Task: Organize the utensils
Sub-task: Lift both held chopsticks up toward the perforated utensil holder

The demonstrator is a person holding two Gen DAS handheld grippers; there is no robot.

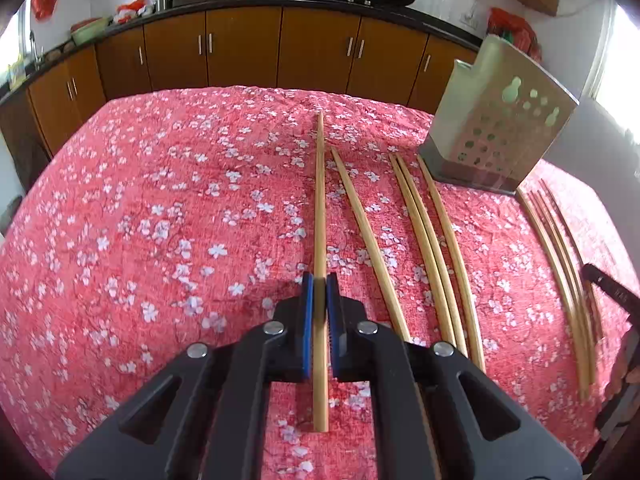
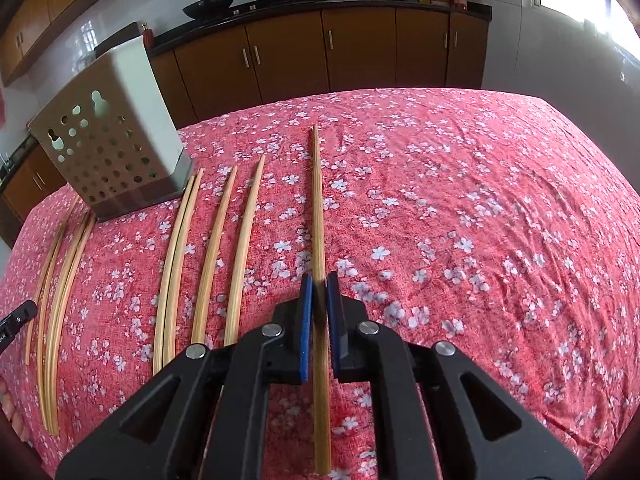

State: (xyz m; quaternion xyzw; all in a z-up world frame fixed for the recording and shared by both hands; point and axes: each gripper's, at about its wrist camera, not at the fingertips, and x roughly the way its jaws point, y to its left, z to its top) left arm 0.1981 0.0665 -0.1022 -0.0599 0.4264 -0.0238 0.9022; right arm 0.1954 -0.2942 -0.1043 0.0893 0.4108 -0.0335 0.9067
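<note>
My left gripper (image 1: 319, 285) is shut on a bamboo chopstick (image 1: 320, 200) that points straight away over the red floral cloth. Several loose chopsticks (image 1: 424, 248) lie side by side just right of it. My right gripper (image 2: 319, 285) is shut on another chopstick (image 2: 318, 208), slightly blurred. More loose chopsticks (image 2: 212, 256) lie to its left. A perforated metal utensil holder (image 1: 500, 120) (image 2: 108, 132) stands upright behind the chopsticks, between the two grippers. A further bunch of chopsticks (image 1: 560, 272) (image 2: 60, 300) lies beyond the holder in each view.
The table under the red floral cloth (image 1: 160, 220) (image 2: 480, 220) is bare to the left of my left gripper and to the right of my right gripper. Brown kitchen cabinets (image 1: 240, 48) with woks on the counter run behind the table's far edge.
</note>
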